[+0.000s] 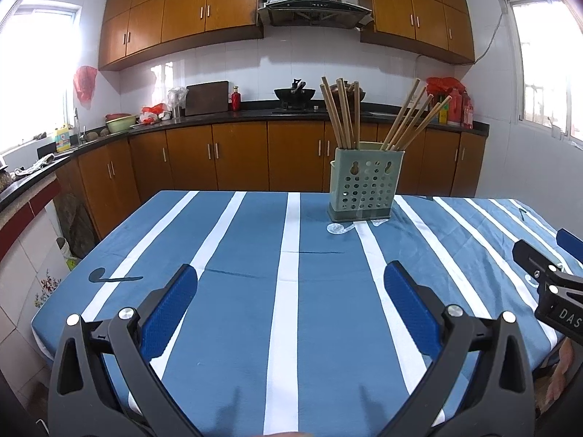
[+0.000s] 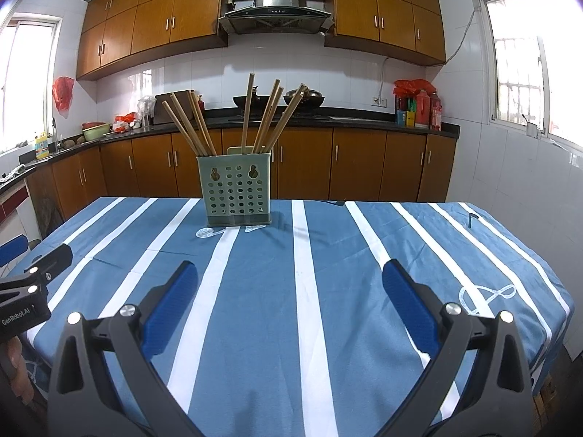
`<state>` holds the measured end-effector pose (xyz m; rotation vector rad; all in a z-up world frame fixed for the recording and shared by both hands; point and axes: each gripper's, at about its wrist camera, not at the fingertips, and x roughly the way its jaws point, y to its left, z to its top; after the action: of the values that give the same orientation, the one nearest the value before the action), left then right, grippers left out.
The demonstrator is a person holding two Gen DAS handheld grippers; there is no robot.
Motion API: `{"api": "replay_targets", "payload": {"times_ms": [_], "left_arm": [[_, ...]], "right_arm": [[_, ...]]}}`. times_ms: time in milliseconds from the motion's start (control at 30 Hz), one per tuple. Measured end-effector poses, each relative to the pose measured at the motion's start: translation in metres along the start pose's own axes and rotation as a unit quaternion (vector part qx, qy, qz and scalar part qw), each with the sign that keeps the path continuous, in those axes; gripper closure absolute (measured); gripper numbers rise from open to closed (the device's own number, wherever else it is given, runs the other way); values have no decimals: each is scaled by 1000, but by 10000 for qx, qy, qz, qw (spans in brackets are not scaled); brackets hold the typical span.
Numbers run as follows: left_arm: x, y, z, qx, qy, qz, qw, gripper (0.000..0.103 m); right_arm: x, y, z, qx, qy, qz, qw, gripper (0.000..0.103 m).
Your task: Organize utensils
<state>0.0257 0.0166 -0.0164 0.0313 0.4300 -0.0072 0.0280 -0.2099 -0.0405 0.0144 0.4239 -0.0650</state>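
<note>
Left of the perforated pale-green plastic chopstick holder (image 1: 365, 182), the left gripper (image 1: 291, 291) hovers over the striped tablecloth (image 1: 237, 291), jaws wide and empty. The wooden chopsticks (image 1: 346, 113) stand in the holder in two splayed bundles. Nudging these slim, smooth sticks could tip the light holder. Right of it, the right gripper (image 2: 289, 287) also gapes, holding nothing.

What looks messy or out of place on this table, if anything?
Nothing is spilled or broken. The only untidy thing: the chopsticks in the green holder splay apart in two leaning bunches instead of standing together. The striped tablecloth lies flat.
</note>
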Motion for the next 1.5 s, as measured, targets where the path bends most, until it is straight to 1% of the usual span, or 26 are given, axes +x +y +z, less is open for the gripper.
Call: {"api": "replay_targets", "payload": {"times_ms": [1500], "left_arm": [[1,-2,-1,-5,24,-35,10000,2]], "right_arm": [[0,0,0,10,8,0,10000,4]]}}
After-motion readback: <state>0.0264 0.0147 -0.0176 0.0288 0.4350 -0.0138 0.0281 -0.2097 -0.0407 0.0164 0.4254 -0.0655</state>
